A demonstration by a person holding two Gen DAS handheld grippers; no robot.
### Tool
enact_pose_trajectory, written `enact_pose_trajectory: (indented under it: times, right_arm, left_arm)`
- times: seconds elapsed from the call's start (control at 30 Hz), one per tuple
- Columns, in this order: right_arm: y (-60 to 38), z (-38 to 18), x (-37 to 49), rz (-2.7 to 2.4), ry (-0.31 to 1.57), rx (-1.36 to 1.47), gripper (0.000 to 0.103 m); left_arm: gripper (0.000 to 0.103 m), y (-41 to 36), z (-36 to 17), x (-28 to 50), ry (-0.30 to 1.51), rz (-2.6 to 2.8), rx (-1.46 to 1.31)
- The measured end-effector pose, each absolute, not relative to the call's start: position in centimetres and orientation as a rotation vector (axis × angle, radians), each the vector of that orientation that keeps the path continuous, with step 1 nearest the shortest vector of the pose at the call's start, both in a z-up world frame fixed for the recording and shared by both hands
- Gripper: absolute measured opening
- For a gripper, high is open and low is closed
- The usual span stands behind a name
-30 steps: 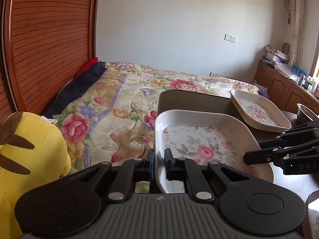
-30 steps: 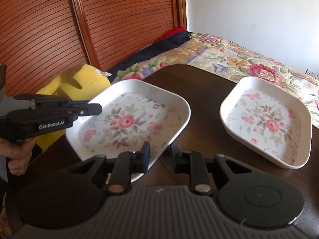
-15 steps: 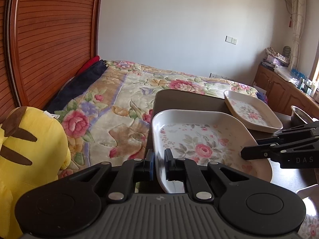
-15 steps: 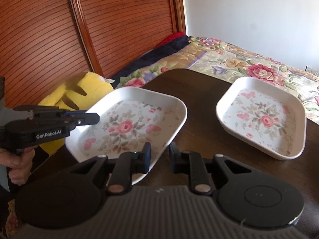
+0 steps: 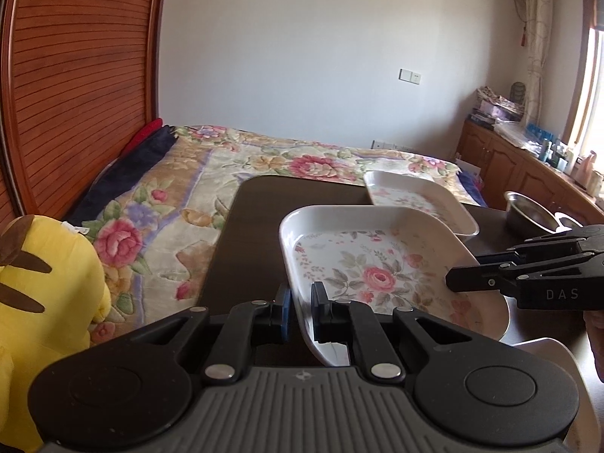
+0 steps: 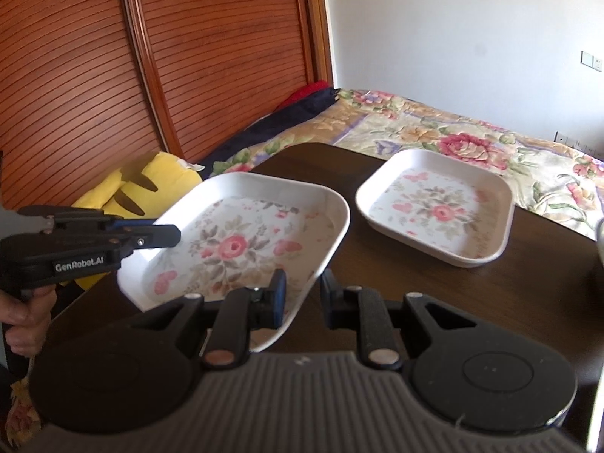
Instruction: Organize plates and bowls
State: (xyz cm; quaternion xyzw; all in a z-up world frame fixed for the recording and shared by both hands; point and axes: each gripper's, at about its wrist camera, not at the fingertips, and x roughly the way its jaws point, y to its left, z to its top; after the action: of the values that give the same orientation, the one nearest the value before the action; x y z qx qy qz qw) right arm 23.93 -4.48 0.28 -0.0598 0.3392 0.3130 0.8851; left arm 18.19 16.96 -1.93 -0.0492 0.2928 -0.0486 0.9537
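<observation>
White floral-print square plate [image 5: 377,271] is held between both grippers, lifted and tilted over the dark wooden table [image 5: 249,226]. Left gripper [image 5: 300,311] fingers are nearly closed, pinching the plate's near rim, one blue-padded finger outside the wall, one inside. Right gripper [image 6: 300,298] straddles the opposite corner: left finger sits inside the rim, right finger outside, with a visible gap on that side, so contact looks loose; cannot tell if it is actually clamped. In the right wrist view the left gripper [image 6: 166,236] comes in from the left onto the plate [image 6: 241,241] edge, a hand [image 6: 22,321] on its handle. Second floral square plate [image 6: 438,207] lies flat on the table [image 6: 415,294] ahead and right of the right fingers, apart from the held one. Steel bowl [image 5: 528,215] sits beyond the right gripper [image 5: 468,283], far right of the left fingers. Yellow plush toy [image 5: 45,302] is left of the left fingers, beside a floral bedspread [image 5: 196,188].
</observation>
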Motion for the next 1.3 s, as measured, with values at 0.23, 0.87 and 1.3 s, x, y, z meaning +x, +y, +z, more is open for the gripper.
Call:
enact_pose_trajectory:
  times: [0.23,0.87,1.3]
  right_arm:
    - [-7.2,0.6,22.3,0.630,0.684,-0.106,0.022]
    - [-11.6,0.4,17.6,0.590,0.648,-0.075,0.022]
    - [-13.5,-0.2,14.8,0.573,0.642,-0.074,0.022]
  left_arm:
    - [0.011,14.6,-1.4,16.7,0.588,-0.136,-0.096]
    - [0.011,10.4,-1.6,13.3,0.609,-0.210,-0.074]
    - [0.011,8.8,-2.0,11.3,0.620,-0.239,-0.064]
